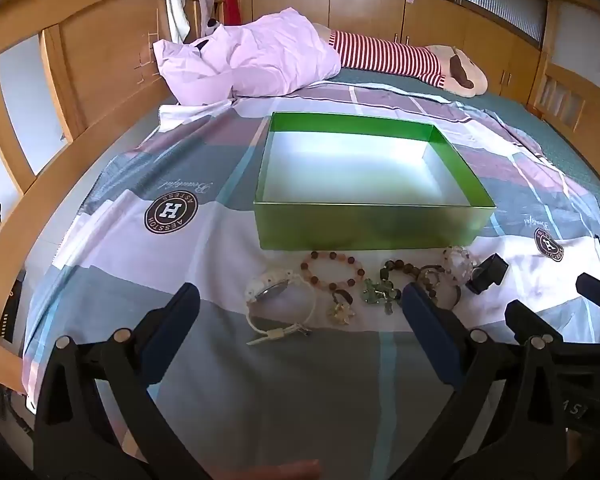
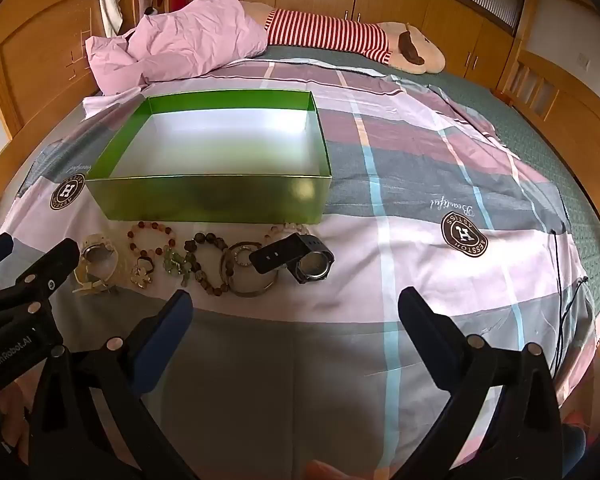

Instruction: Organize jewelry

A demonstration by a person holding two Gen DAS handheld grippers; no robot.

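An empty green box (image 1: 364,228) (image 2: 204,200) stands open on the bed. In front of it lies a row of jewelry: a white watch (image 1: 278,300) (image 2: 96,260), a reddish bead bracelet (image 1: 332,270) (image 2: 152,238), a green charm (image 1: 376,294) (image 2: 176,262), a dark bead bracelet (image 2: 210,264), metal bangles (image 2: 248,276) and a black watch (image 2: 300,260) (image 1: 486,274). My left gripper (image 1: 300,304) is open just short of the white watch. My right gripper (image 2: 296,304) is open just short of the black watch.
The patchwork bedsheet (image 1: 204,248) (image 2: 420,184) covers the bed. A pink quilt (image 1: 252,60) and a striped plush toy (image 1: 400,60) lie at the far end. Wooden bed frame (image 1: 28,152) and cabinets surround it. A black cable (image 2: 560,280) runs at right.
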